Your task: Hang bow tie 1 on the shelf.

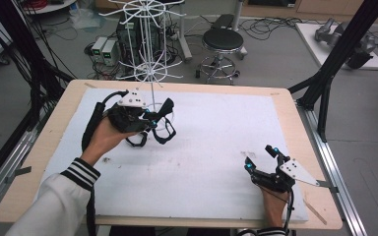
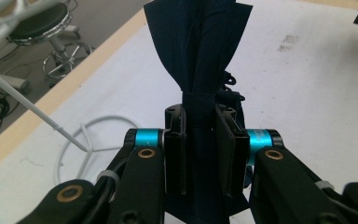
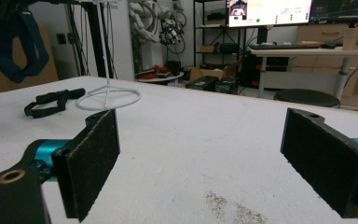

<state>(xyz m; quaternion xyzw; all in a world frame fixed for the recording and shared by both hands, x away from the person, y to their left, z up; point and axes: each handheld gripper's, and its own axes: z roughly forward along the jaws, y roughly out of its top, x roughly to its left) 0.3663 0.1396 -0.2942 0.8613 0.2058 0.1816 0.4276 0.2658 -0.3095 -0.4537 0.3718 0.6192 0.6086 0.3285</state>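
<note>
Gripping a dark strap (image 2: 200, 70) between my left gripper (image 2: 208, 149), I hold it above the mat just beside the white rack (image 1: 150, 59); my right gripper (image 1: 262, 160), jaws wide apart, rests well away from the rack.

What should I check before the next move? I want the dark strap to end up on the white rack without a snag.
1. Left gripper shut on the dark strap: ok.
2. Strap lifted off the white mat: ok; its loops hang beside the gripper.
3. White rack upright, ring base on the mat: ok.
4. Which rack arm is nearest the strap: cannot tell.
5. Second strap lying apart from the rack base: ok.
6. Right gripper open, low on the mat, away from the rack: ok.
</note>
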